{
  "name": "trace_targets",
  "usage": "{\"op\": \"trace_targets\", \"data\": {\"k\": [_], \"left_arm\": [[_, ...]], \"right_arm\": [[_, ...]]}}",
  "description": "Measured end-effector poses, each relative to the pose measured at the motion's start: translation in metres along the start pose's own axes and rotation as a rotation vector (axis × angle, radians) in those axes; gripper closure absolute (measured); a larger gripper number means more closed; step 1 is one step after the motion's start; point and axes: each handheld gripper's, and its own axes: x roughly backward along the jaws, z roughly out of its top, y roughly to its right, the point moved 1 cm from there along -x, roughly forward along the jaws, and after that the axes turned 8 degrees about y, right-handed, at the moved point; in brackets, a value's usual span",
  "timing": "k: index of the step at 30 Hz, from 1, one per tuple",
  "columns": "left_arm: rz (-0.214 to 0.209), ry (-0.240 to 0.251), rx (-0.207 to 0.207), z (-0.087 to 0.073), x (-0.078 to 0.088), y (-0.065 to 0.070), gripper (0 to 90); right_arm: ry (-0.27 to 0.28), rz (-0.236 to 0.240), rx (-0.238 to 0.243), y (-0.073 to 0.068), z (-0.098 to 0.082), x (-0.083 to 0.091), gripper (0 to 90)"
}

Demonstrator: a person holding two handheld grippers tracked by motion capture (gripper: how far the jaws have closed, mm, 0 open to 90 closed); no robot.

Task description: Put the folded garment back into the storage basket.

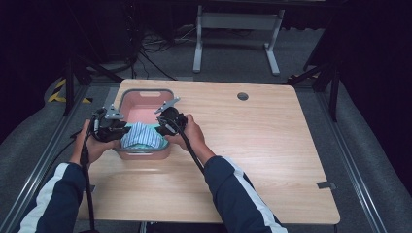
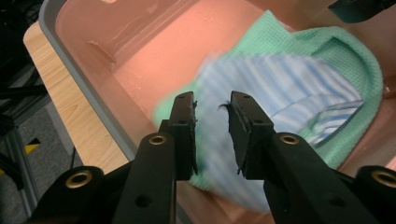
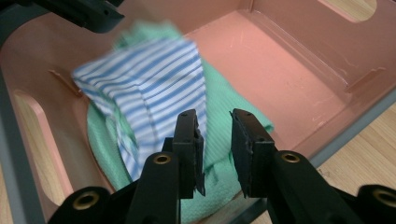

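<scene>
— At the near end of the pink bin (image 1: pixel 145 99), what are the two grippers doing?

— Both hang over the folded cloths inside it. The left gripper (image 2: pixel 212 109) has its jaws a little apart with nothing pinched; the striped cloth (image 2: pixel 280 88) lies beyond them. The right gripper (image 3: pixel 215 128) stands likewise, jaws apart, clear of the fabric.

— And what is in the bin?

— A blue-and-white striped cloth lying on top of a green cloth (image 3: pixel 224 107), both bunched against the bin's near wall. Its far half is bare. The bin itself sits on the bench (image 1: pixel 252 145), toward the left edge.

— How best to finish the step?

— I'd judge this a release: lift both grippers straight up from the bin, so no jaw snags a fold and drags the striped cloth off the green one
</scene>
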Motion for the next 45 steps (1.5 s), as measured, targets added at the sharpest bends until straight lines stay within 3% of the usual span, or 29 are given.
{"op": "trace_targets", "data": {"k": [2,14,19,23,30,37,45], "left_arm": [[-0.003,-0.012,0.001,0.000,0.001,-0.001,68.9],[0.041,0.037,0.007,0.006,0.007,0.009,55.9],[0.017,0.071,-0.001,0.013,0.019,0.021,49.4],[-0.001,0.093,-0.018,0.018,0.022,0.033,45.6],[-0.042,0.133,-0.014,0.027,0.025,0.053,38.3],[-0.081,0.171,-0.031,0.039,0.027,0.075,33.4],[-0.105,0.189,-0.043,0.045,0.023,0.093,30.8]], "right_arm": [[0.000,0.000,0.001,0.001,0.000,0.000,71.9],[0.004,-0.014,0.018,0.001,-0.001,0.010,63.5],[0.018,-0.026,0.054,-0.003,0.000,0.025,56.9],[0.030,-0.036,0.072,-0.002,-0.002,0.038,53.4],[0.031,-0.060,0.096,0.002,-0.007,0.060,47.9],[0.015,-0.119,0.114,0.009,-0.020,0.084,41.8],[-0.005,-0.150,0.128,0.017,-0.039,0.108,39.1]]}}
